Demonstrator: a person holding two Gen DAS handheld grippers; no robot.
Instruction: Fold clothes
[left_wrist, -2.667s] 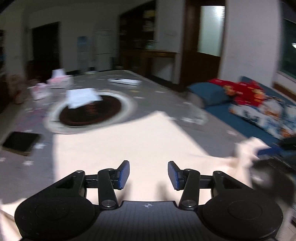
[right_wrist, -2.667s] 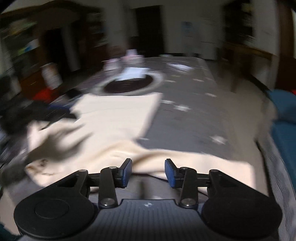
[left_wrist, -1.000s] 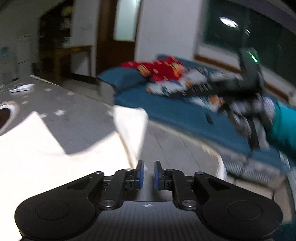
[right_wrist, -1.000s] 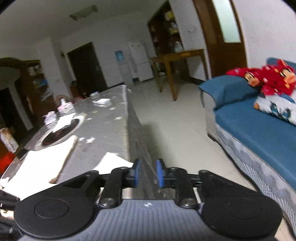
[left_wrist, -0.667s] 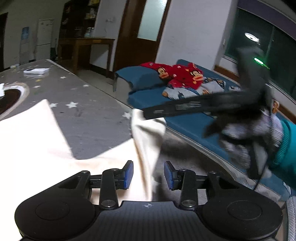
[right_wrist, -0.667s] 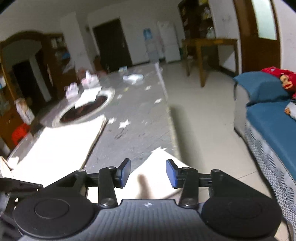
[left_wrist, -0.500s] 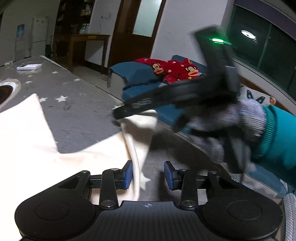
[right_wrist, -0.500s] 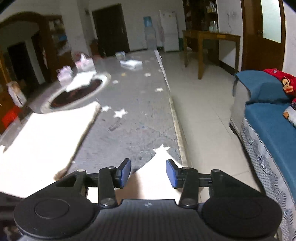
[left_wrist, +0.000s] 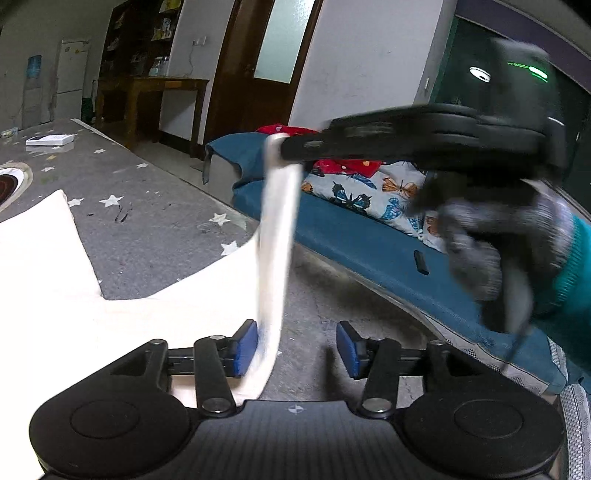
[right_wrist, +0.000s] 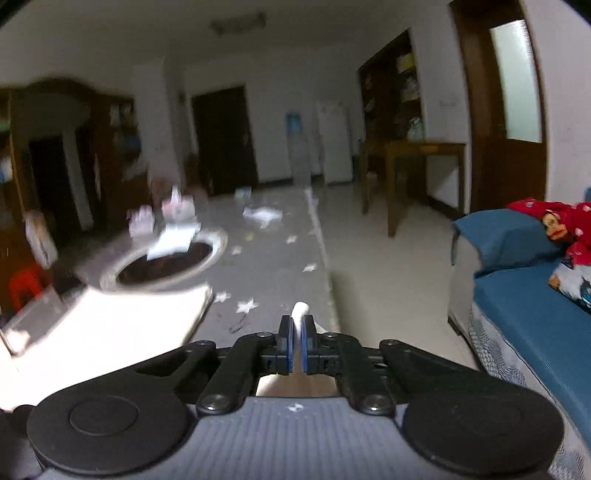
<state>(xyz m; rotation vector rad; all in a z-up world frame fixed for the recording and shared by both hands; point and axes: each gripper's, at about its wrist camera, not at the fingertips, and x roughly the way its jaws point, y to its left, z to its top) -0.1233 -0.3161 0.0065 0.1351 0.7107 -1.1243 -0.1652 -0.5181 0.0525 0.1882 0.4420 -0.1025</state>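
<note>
On the grey star-print table: the cream garment (left_wrist: 48, 280) lies spread flat, its near end cut off by the frame's bottom-left corner.
Lifted strip: one narrow edge of that garment rises from the table's right edge up into the air, blurred along its length.
Right gripper (right_wrist: 296, 345): pads pressed together on the tip of that strip; a small nub of cream cloth pokes out just beyond the blue pads.
Same gripper from the left wrist view (left_wrist: 284, 147): it shows as a dark, smeared bar across the upper right, the cloth hanging from its tip; a green light glows on its body.
Right hand (left_wrist: 491, 240): grey knit glove, teal cuff, heavily blurred, fingers hard to separate.
Left gripper (left_wrist: 295, 347): jaws spread wide, holding nothing; the hanging strip brushes past the left blue pad, and contact there is hard to judge.
Table (right_wrist: 266, 288): grey with white stars, long, running away from the camera; its far end dissolves into blur.
Round inset (right_wrist: 166, 264): a dark circle with a pale ring in the table, a white paper lying partly over it; only a sliver shows at the left edge of the left wrist view.
Far clutter: pale boxes or packets beyond the ring, too smeared to name.
Sofa (left_wrist: 369, 243): blue, right of the table, carrying a butterfly-print cushion (left_wrist: 373, 192) and red cartoon-print fabric (right_wrist: 554, 221), partly hidden behind the right gripper.
Room behind: wooden side table (right_wrist: 417, 155), dark doorways, shelves; details soft.
</note>
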